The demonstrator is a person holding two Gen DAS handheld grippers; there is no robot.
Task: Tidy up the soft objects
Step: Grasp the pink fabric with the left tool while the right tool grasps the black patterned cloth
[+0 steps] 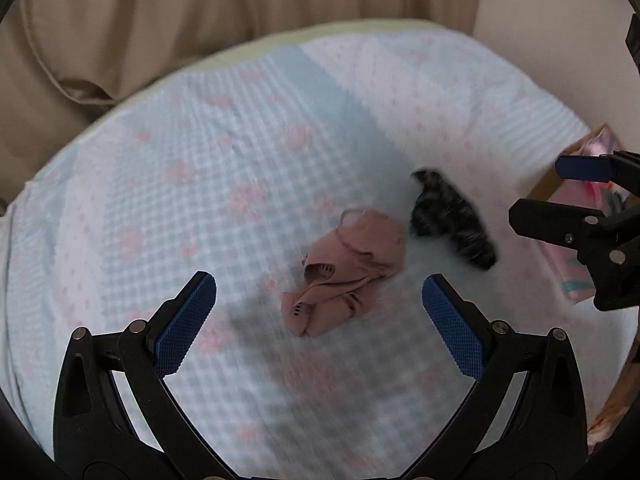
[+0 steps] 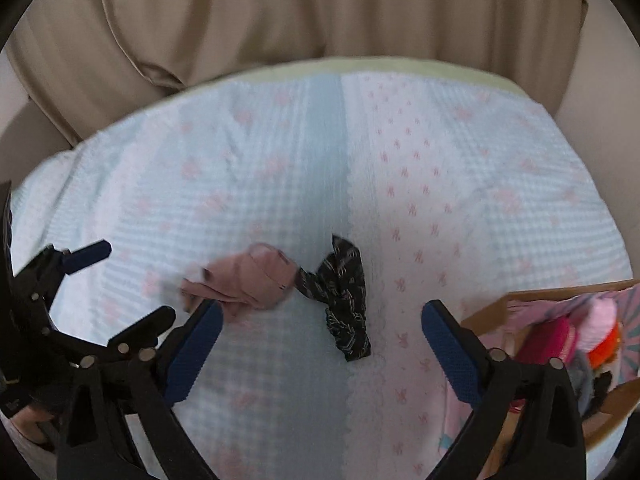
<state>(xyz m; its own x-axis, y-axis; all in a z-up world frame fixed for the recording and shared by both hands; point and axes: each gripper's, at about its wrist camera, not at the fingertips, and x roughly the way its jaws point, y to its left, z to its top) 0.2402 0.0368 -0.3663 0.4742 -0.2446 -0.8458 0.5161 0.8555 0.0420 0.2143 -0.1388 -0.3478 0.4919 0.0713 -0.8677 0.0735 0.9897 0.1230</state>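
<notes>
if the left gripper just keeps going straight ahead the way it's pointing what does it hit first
Most likely the pink sock, lying bunched on the bedspread between and just ahead of the open left gripper. The dark sock lies off to the right. Depth is uncertain.

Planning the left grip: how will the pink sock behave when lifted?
The pink sock lies crumpled in soft folds, so it is probably floppy and would drape from the left gripper. It looks thin, likely light. On the textured blanket, a push would probably bunch it rather than slide it.
</notes>
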